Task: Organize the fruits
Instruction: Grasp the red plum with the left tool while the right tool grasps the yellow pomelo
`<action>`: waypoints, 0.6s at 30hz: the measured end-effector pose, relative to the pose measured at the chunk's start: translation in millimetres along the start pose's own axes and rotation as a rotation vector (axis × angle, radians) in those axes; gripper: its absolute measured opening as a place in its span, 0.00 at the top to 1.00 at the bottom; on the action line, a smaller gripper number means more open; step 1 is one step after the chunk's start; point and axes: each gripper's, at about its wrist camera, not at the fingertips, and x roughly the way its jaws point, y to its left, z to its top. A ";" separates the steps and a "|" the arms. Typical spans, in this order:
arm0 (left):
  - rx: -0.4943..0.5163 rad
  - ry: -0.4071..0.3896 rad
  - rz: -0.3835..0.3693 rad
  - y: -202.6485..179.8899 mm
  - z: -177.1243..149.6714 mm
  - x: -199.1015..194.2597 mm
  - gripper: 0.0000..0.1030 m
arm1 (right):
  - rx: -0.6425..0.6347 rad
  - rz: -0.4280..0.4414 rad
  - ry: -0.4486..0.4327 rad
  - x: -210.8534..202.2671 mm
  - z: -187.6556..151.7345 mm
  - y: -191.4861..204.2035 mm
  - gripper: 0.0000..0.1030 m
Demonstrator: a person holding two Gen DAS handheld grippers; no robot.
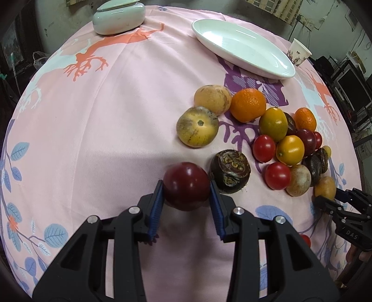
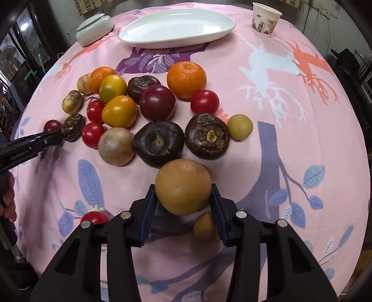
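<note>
My left gripper (image 1: 186, 189) is shut on a dark red plum (image 1: 186, 184), low over the pink cloth, just left of a dark water chestnut (image 1: 230, 171). My right gripper (image 2: 183, 194) is shut on a round tan fruit (image 2: 183, 185), with a smaller tan fruit (image 2: 205, 226) under its right finger. Several fruits lie in a heap beyond: oranges (image 2: 186, 79), red tomatoes (image 2: 204, 101), yellow tomatoes (image 2: 119, 111), a dark plum (image 2: 157, 102), chestnuts (image 2: 207, 136). A white oval dish (image 2: 176, 27) sits empty at the far side, also in the left wrist view (image 1: 241, 46).
A pale green lidded container (image 1: 118, 16) stands at the far left edge. A paper cup (image 2: 265, 19) stands at the far right. One red tomato (image 2: 94, 217) lies apart near the front. The table (image 1: 93, 139) is round and drops off on all sides.
</note>
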 end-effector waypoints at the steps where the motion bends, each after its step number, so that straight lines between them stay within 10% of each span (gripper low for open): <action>1: 0.004 0.001 -0.001 -0.7 -0.5 -0.6 0.63 | 0.004 0.006 -0.002 -3.0 -0.3 -1.0 0.56; 10: 0.007 -0.058 -0.071 -8.5 11.3 -41.2 0.63 | 0.090 0.140 -0.102 -51.5 16.7 -14.7 0.56; 18: 0.094 -0.156 -0.106 -52.1 94.7 -46.8 0.63 | 0.047 0.136 -0.247 -61.2 106.4 -16.0 0.56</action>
